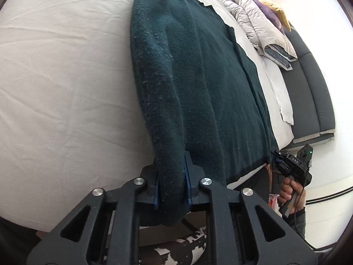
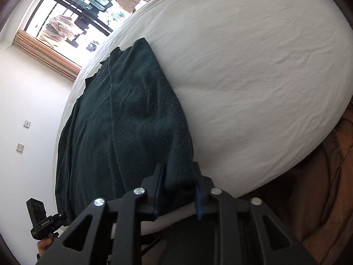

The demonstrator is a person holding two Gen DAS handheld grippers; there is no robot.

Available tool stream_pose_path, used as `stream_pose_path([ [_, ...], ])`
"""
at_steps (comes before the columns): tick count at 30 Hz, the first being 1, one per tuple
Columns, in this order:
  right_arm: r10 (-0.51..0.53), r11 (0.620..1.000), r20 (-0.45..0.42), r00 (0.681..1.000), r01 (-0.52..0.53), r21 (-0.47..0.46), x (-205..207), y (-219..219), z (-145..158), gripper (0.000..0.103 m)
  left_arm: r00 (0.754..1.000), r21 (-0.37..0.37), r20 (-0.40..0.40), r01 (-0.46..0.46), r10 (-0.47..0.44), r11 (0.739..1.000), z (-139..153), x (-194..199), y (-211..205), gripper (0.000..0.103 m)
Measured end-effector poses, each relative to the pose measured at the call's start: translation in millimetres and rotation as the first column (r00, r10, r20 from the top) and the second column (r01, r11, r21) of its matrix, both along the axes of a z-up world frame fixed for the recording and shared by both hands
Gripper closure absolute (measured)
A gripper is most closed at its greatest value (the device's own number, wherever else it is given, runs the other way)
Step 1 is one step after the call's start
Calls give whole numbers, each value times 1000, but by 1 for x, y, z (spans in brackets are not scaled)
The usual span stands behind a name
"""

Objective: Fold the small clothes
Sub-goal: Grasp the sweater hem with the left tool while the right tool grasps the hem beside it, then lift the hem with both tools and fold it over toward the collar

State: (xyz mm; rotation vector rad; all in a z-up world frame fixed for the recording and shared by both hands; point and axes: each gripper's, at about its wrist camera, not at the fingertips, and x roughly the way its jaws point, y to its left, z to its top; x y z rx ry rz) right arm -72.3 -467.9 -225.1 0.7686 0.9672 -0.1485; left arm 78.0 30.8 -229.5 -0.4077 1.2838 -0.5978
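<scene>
We see a bed (image 1: pixel 55 88) under a wrinkled pale sheet, and a dark green sweater (image 1: pixel 209 88) of fuzzy, pilled fleece lying flat along its near edge, its hem reaching that edge. One sleeve (image 1: pixel 154 99) is folded lengthwise over the body as a thick rounded roll.

The left view alone shows a puffy grey duvet (image 1: pixel 253 22) bunched at the far edge, a dark padded headboard (image 1: pixel 308 84), and the person's right hand (image 1: pixel 291 190) on its handle. The right view alone gives us a barred window (image 2: pixel 66 17), a pleated tan blind (image 2: pixel 44 53) and two wall sockets (image 2: pixel 21 147).

The left gripper (image 1: pixel 172 183) pinches the sleeve's cuff end between its blue-edged pads. The right gripper (image 2: pixel 178 190) has a fold of the sweater's hem corner between its jaws; they seem to press it, though the fabric hides one pad.
</scene>
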Motion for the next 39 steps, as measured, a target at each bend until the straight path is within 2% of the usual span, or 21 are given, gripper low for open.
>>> stream_pose_path([
  [2,0,1000,7,1000,0,15,-1,-1,-1,83,1000,-3,-1,-4,4,1000,0,0,-1,88],
  [7,7,997,11,1000,-7,71,-1,-2,-2,81,1000,-38,-30,-4,3,999,-7,4,2,87],
  [11,19,998,0,1000,-19,56,1,1,-2,80,997,-78,-73,-15,9,997,-16,10,12,86],
  [13,21,999,0,1000,-21,46,2,2,0,83,999,-37,-44,7,-8,999,-10,8,7,87],
  [15,22,999,13,1000,-23,48,2,4,4,84,999,-28,-20,28,-29,999,-4,6,5,90],
  [18,18,997,54,998,-22,75,1,3,13,86,999,-50,-9,32,-32,998,5,6,7,91],
  [21,15,994,93,996,-25,108,1,2,23,86,1000,-108,-22,9,-11,994,14,8,16,91],
  [25,6,985,156,988,-33,172,5,3,38,86,996,-242,-81,-51,32,969,23,15,29,91],
  [29,-16,973,221,975,-36,229,16,4,55,86,986,-391,-145,-134,83,911,31,26,40,91],
  [33,-46,961,266,963,-30,276,28,1,67,86,981,-453,-167,-168,102,876,40,40,42,91],
  [39,-71,953,284,956,-19,303,59,-3,81,86,978,-489,-167,-192,124,851,61,78,43,91],
])
